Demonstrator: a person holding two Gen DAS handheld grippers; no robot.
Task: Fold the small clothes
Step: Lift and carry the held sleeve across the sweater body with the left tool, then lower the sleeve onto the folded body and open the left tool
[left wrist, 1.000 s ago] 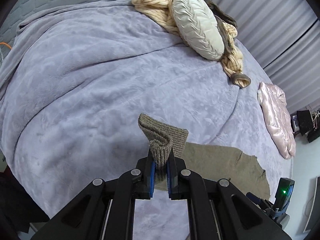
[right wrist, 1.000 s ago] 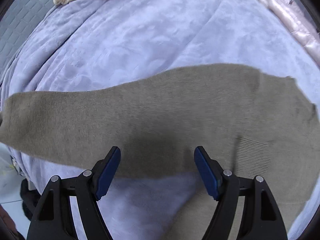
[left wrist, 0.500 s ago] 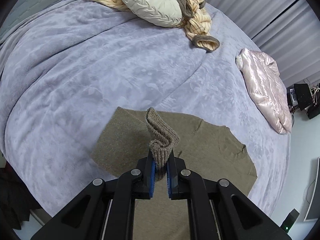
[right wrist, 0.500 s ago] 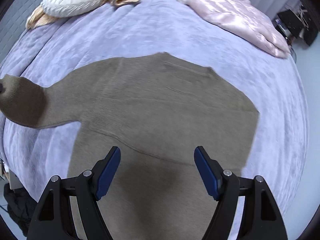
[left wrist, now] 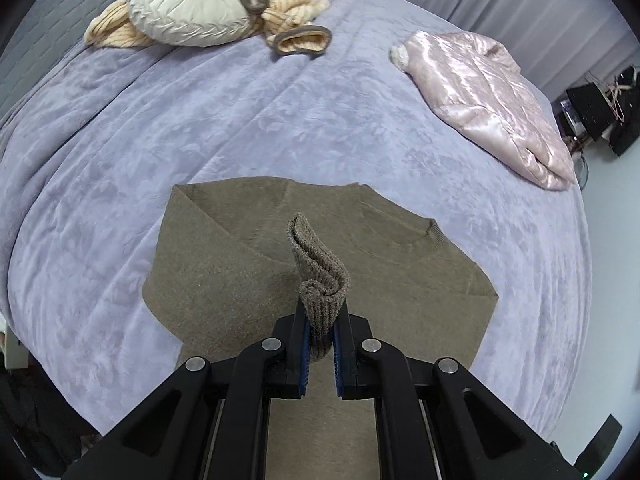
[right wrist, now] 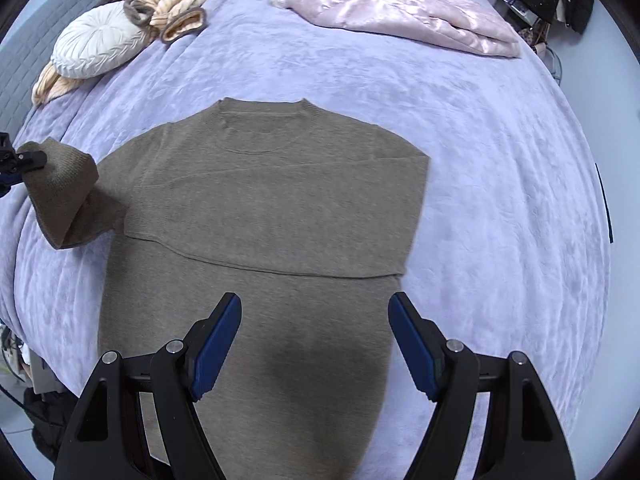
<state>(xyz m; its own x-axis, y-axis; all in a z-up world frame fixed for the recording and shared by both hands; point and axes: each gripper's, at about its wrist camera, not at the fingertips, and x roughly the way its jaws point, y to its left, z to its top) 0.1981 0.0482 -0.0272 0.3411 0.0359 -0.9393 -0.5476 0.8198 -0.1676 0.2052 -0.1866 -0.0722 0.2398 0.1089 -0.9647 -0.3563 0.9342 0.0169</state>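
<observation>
A brown knit sweater (right wrist: 276, 200) lay spread flat on the lavender blanket (right wrist: 500, 184) covering the bed, its neckline toward the far side and one sleeve already folded across the chest, its edge showing as a line across the body. The left gripper (left wrist: 320, 344) pointed steeply down, its jaws clamped tight on the ribbed cuff (left wrist: 320, 276) of the other sleeve, which stood up bunched and curled above the blue pads. In the right wrist view that sleeve (right wrist: 64, 196) hung lifted off the blanket at the sweater's left side, the left gripper's tip just visible at the picture's edge. The right gripper (right wrist: 316, 344) hovered over the lower part of the sweater with its jaws spread wide and nothing between them, the pads clear of the fabric and a shadow on the knit below. At the far side of the bed lay a round cream pillow (left wrist: 188, 4) against a rumpled cream striped garment (left wrist: 292, 0), and well apart from these a shiny pink puffer jacket (left wrist: 488, 96).
</observation>
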